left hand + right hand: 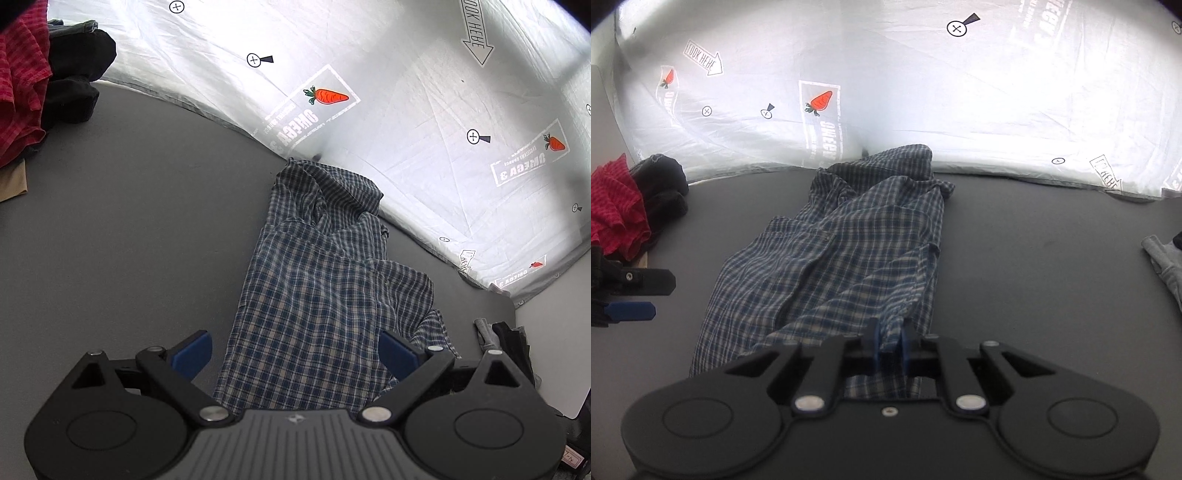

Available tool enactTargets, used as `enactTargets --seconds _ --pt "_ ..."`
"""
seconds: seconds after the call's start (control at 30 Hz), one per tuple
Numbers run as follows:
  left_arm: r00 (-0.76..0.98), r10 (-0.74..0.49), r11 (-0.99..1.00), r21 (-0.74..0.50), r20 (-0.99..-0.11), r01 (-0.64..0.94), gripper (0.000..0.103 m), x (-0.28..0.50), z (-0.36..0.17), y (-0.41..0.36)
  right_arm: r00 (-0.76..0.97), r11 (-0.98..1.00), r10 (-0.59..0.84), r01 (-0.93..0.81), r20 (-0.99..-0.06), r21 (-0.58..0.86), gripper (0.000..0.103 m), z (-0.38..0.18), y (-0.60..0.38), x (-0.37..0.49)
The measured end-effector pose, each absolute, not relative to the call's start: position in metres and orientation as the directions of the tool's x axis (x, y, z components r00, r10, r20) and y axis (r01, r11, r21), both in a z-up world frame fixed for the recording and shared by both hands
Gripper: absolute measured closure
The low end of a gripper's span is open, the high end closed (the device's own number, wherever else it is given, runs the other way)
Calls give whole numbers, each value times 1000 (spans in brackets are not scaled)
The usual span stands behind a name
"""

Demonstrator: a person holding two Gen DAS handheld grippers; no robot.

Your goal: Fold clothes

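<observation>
Dark grey tabletop (1034,258) filling the near ground, matte and flat, with a curved far edge. Beyond it, a bright white backdrop sheet (923,92), creased, printed with orange carrots (327,96), mirrored lettering, "look here" arrows (703,62) and small circled crosses. Lying lengthwise down the middle of the table, a blue-and-white checked shirt (842,258), rumpled, its far end bunched up against the foot of the sheet. Clamped onto the shirt's near edge, the right gripper (889,345): blue pads nearly together with a fold of checked cloth pinched between them and lifted off the surface. Spread wide, the left gripper (295,350), blue pads well apart, cloth visible in the gap between them but neither pad pressing on it. In the right wrist view, that same left gripper poking in at the far left edge, beside the shirt. Heaped at the far left corner, a red patterned garment (613,206) and a black garment (665,192), touching each other. Off at the right edge, a grey garment (1163,258), well apart from the shirt.
</observation>
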State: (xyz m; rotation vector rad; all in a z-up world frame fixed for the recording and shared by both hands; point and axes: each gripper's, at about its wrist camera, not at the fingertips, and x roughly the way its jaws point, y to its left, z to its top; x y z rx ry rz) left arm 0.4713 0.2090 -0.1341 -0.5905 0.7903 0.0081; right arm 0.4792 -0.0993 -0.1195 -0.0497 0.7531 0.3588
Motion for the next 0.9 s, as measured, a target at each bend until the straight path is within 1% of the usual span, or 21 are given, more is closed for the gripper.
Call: enactTargets --seconds 0.1,0.2,0.27,0.33,0.43,0.47,0.5,0.53,0.6,0.7,0.8,0.9 --pt "708 -203 852 -478 -677 -212 6 474 -135 205 688 936 305 -344 -658 74 91 -118 -100 475" --pt "712 -202 868 -460 -673 -189 5 476 -135 199 702 934 330 -339 -631 111 90 -116 -103 473" --pt "721 -206 874 -456 -661 -169 2 476 -133 195 713 934 331 -342 -618 107 87 -115 -103 472" --pt "730 -209 875 -458 -651 -157 1 473 -131 194 719 933 327 -349 -613 88 80 -115 -100 471" --pt "725 -216 873 -462 -654 -157 1 471 -133 192 711 927 332 -368 -620 74 81 -118 -96 471" --pt "721 -213 873 -460 -659 -162 1 471 -134 192 701 924 338 -375 -628 78 81 -119 -95 472" --pt "717 -211 873 -459 -664 -168 1 471 -135 192 690 921 343 -382 -637 83 87 -121 -94 473" --pt "714 -210 872 -459 -668 -172 1 471 -136 193 683 920 347 -383 -642 90 94 -122 -94 474" --pt "714 -209 871 -460 -668 -175 1 471 -136 193 660 918 361 -376 -659 126 100 -124 -94 479" --pt "715 -202 872 -455 -669 -179 1 470 -136 192 629 894 440 -369 -641 252 101 -117 -96 494" --pt "710 -200 877 -447 -675 -178 1 472 -136 192 633 864 501 -402 -590 302 101 -100 -85 519" --pt "709 -191 884 -434 -679 -177 1 472 -136 192 615 832 555 -411 -561 372 101 -95 -71 555"
